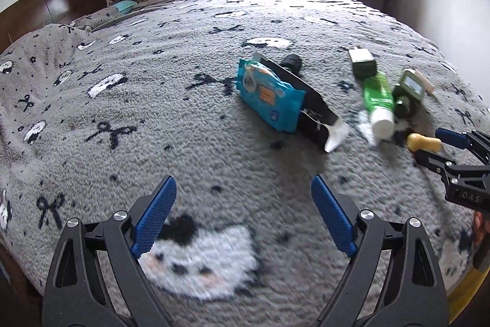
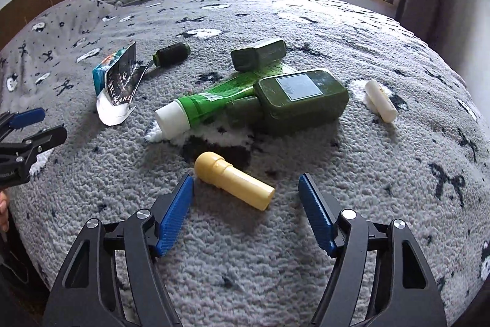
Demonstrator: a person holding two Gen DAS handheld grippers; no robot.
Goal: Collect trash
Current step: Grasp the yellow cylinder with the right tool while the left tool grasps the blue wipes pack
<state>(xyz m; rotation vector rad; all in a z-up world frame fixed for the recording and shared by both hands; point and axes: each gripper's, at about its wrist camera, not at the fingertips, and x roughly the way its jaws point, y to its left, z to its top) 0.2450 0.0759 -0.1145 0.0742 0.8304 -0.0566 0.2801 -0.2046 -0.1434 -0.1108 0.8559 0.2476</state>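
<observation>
The right gripper, jaws wide and empty, lines up on the near yellow tube for a first pick. It likely needs a short advance, then a squeeze; the left gripper hovers open, holding nothing

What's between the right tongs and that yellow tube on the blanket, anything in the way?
Nothing visible. The right tongs are open, and the yellow tube lies on the blanket just ahead of them, its end already between the tips. The green tube and dark green bottle lie beyond it.
</observation>
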